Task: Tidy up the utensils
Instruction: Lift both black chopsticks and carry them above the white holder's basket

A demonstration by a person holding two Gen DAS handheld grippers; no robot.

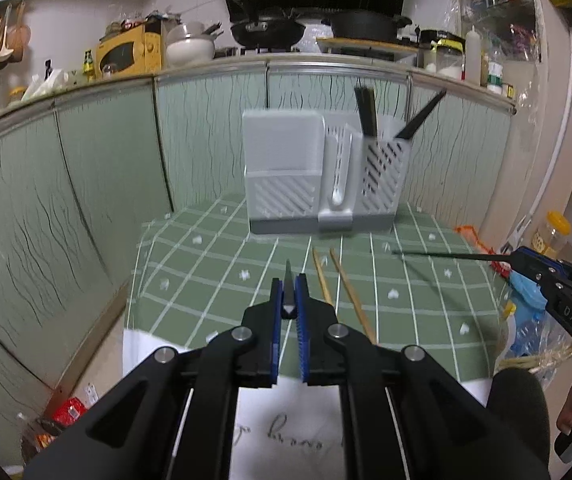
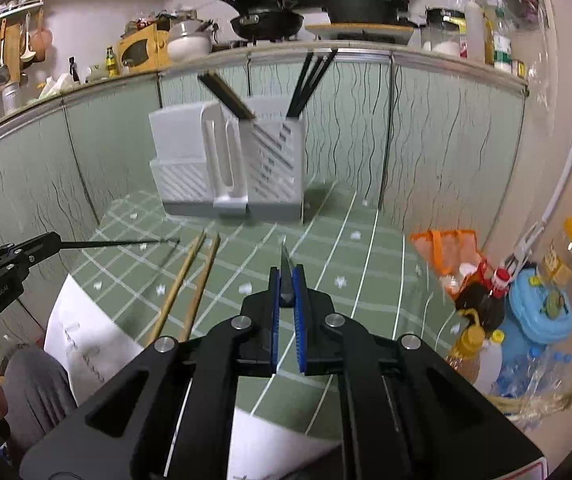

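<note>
Between the blue-padded fingers (image 1: 275, 300) of the left gripper (image 1: 288, 298) a thin dark chopstick (image 1: 288, 284) is pinched, tip pointing forward. The right gripper (image 2: 286, 290) likewise clamps a second slim black chopstick (image 2: 284, 258). Just beyond, two pale wooden chopsticks (image 1: 340, 288) lie loose on the green checked tablecloth (image 1: 213, 264). Further back stands the grey slotted plastic utensil holder (image 1: 318, 172), with several dark utensils (image 1: 366, 112) already upright in its right compartment. Judging by this, sorting is partway: both held sticks and the wooden pair remain to be stowed.
</note>
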